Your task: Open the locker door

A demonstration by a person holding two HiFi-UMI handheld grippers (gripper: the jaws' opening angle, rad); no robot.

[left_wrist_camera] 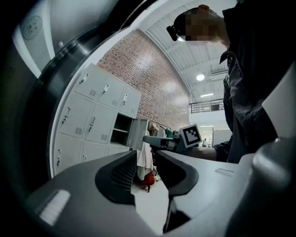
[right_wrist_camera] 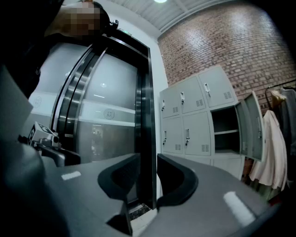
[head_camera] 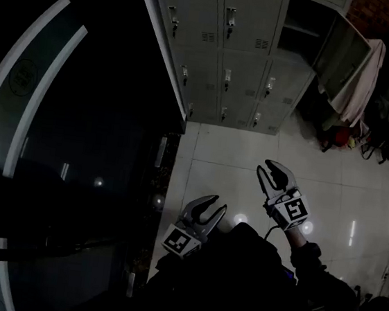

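A grey bank of lockers (head_camera: 227,50) stands against the far brick wall. One upper locker at its right end is open, its door (head_camera: 340,55) swung out to the right and its compartment (head_camera: 303,28) dark and bare. The same open door (right_wrist_camera: 252,126) and lockers (left_wrist_camera: 90,118) show in both gripper views. My left gripper (head_camera: 211,209) and right gripper (head_camera: 271,170) hover over the white floor, well short of the lockers. Each stands open with nothing between its jaws. The right gripper (left_wrist_camera: 185,139) shows in the left gripper view.
A dark curved glass door (head_camera: 57,136) with a black frame (right_wrist_camera: 147,125) fills the left side. Clothes (head_camera: 363,80) hang on a rack right of the lockers, with a red bag (head_camera: 336,138) on the floor below. White tiles (head_camera: 235,163) lie between me and the lockers.
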